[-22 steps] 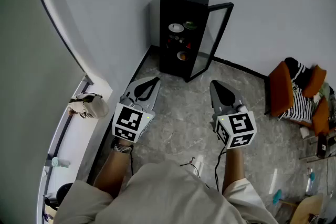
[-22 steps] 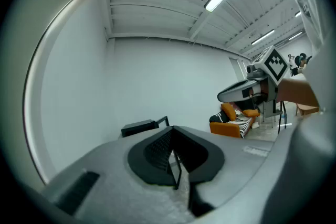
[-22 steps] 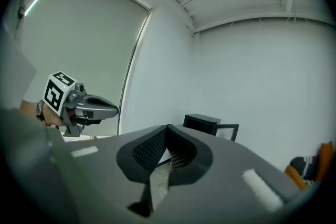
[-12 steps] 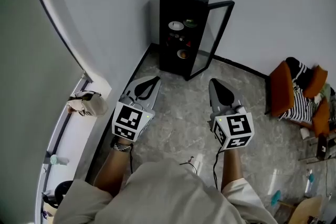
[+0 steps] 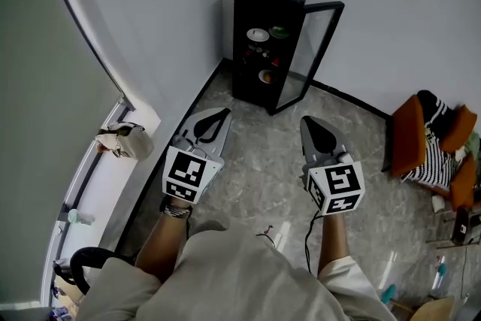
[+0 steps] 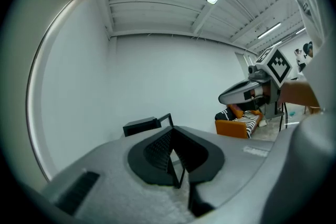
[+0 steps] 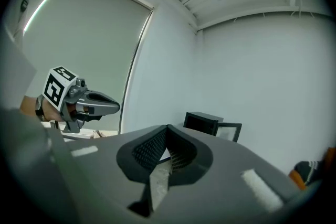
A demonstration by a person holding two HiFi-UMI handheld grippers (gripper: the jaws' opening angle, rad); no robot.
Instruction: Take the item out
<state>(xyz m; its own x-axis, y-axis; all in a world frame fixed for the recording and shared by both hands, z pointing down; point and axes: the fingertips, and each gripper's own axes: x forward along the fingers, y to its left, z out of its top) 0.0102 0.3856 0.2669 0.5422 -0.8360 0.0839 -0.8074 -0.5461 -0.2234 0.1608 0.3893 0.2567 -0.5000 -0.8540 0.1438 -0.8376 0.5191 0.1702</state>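
As your left gripper (image 5: 222, 114) and right gripper (image 5: 307, 119) point forward, closed and empty, the items (image 5: 258, 34) sit inside the black cabinet (image 5: 248, 19) at twelve o'clock, its glass door (image 5: 316, 49) open toward one. Step closer, and spread one gripper's jaws before you reach in.

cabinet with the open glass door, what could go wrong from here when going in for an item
The glass door hangs open beside the cabinet; the right gripper could clip it going in.
The shelves hold several small dishes close together, so lifting one may knock another.
The right gripper's jaws are shut and must open before a grasp.
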